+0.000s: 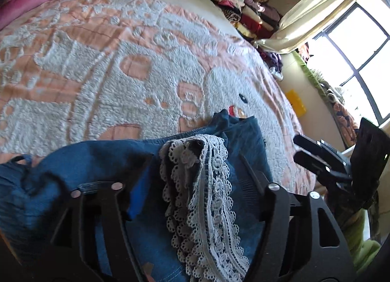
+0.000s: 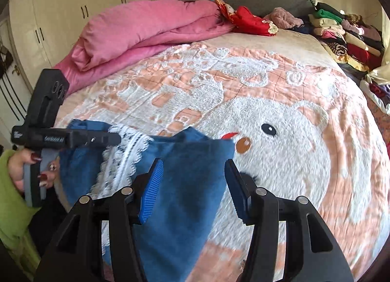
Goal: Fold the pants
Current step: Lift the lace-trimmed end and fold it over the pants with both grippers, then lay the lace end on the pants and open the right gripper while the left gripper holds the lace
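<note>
The blue pants (image 2: 185,184) with a white lace trim (image 2: 121,160) lie bunched at the near edge of the bed. In the left wrist view the pants (image 1: 73,174) and lace (image 1: 202,199) drape over and between the fingers of my left gripper (image 1: 195,184); the jaws stand wide with cloth across them. The left gripper also shows in the right wrist view (image 2: 107,139), side-on over the lace. My right gripper (image 2: 195,189) is open, its blue pads either side of the pants' right part, not closed on it. It shows in the left wrist view (image 1: 302,147) at the right.
The bed carries a peach and white bear blanket (image 2: 280,135). A pink quilt (image 2: 146,28) lies at the back left, stacked folded clothes (image 2: 341,35) at the back right. A window and curtain (image 1: 316,13) are right of the bed.
</note>
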Action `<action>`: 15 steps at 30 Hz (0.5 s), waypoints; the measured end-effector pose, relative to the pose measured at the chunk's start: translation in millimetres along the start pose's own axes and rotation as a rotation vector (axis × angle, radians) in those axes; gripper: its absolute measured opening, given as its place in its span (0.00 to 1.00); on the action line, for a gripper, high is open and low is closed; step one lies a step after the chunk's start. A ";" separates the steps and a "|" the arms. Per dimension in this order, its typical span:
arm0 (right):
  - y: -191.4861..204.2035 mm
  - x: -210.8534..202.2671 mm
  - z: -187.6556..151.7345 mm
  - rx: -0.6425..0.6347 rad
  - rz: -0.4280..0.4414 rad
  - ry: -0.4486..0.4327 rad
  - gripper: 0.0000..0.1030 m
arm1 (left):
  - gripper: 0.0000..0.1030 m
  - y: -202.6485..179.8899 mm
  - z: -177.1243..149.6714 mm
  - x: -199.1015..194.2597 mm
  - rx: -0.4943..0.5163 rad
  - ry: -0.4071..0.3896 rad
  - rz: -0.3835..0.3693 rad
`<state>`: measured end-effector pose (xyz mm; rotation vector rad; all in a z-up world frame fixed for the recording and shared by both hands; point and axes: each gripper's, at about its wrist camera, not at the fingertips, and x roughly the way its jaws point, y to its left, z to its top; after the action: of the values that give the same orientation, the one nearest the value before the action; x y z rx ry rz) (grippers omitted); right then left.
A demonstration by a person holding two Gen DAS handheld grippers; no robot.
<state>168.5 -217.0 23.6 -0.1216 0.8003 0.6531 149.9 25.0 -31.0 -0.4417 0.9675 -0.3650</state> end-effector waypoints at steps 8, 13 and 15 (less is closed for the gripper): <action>-8.8 48.2 9.7 -0.013 0.032 0.065 0.50 | 0.11 -16.5 6.2 13.6 0.041 0.018 0.063; -11.9 59.0 19.6 -0.033 0.079 0.092 0.50 | 0.10 -36.8 11.0 1.2 0.098 -0.010 -0.005; -15.8 54.8 20.6 -0.026 0.079 0.079 0.50 | 0.10 -49.9 15.3 -2.1 0.129 -0.030 -0.063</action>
<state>218.8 -195.5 -2.5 -0.1411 0.8759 0.7370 156.8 -13.5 3.6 -0.3597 0.8961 -0.4743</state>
